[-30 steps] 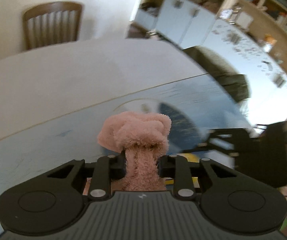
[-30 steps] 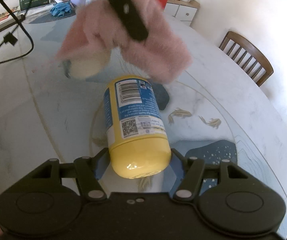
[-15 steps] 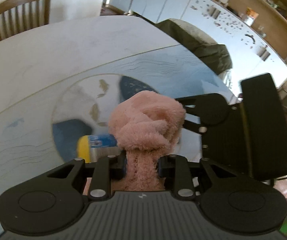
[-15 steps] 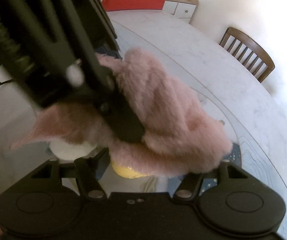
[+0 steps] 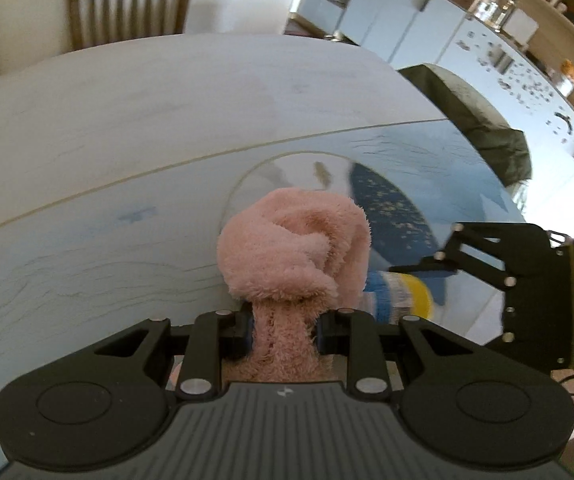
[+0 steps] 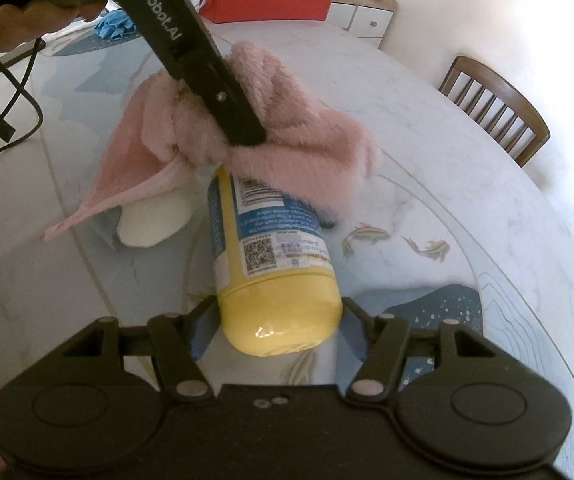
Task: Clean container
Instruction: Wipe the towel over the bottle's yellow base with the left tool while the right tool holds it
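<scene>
The yellow container (image 6: 275, 276) could slip or twist in its grip if the pink cloth (image 6: 287, 128) presses hard on its far end. The right tool (image 6: 279, 320) clenches the container's base above the table (image 6: 467, 184); the left tool (image 5: 285, 320) pinches the cloth, which lies over the container's top.

The cloth (image 6: 287, 132) is pink, thick and fluffy, with a long nap. The bottle (image 6: 275, 280) looks like smooth yellow plastic, its base glossy with a small highlight, and it wears a printed blue and white label (image 6: 271, 236) that looks like paper or film. The tabletop (image 6: 467, 184) is smooth and shiny, marble-patterned with printed fish. Both grippers, left (image 5: 285, 322) and right (image 6: 275, 320), are matt black plastic with small metal pins. The chair (image 5: 127, 4) is brown wood.
</scene>
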A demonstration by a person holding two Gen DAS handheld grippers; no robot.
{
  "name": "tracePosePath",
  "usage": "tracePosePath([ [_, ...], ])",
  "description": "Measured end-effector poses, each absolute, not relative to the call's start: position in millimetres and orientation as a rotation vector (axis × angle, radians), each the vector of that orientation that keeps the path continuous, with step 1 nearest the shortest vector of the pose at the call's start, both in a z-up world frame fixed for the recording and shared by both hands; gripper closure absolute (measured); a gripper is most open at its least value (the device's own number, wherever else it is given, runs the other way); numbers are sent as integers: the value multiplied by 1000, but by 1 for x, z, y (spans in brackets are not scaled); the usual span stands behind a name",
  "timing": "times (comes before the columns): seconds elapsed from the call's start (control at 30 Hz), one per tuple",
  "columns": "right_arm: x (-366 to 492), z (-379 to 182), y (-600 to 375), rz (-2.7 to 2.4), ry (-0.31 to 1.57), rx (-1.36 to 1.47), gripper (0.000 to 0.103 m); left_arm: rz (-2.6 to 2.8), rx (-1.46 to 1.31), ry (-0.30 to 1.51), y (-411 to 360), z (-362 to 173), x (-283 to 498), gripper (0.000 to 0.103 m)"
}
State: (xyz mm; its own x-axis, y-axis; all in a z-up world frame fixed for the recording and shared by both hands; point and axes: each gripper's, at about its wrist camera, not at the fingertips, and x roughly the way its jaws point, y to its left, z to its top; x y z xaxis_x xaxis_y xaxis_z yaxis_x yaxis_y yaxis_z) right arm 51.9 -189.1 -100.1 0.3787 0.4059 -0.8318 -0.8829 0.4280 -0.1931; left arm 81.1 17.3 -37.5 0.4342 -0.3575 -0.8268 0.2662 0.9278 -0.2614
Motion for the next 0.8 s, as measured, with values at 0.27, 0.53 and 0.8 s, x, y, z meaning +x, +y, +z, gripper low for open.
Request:
tracePosePath([
  [0.27, 57, -98, -192, 867, 837, -628, 40, -295, -86, 1055, 39, -43, 76, 78],
  [0.53, 76, -90, -192, 749, 873, -522, 40, -429, -73, 933, 13, 1, 68, 78],
  [0.8, 87, -95, -192, 706, 891, -492, 40, -644, -36, 909, -39, 18, 60, 79],
])
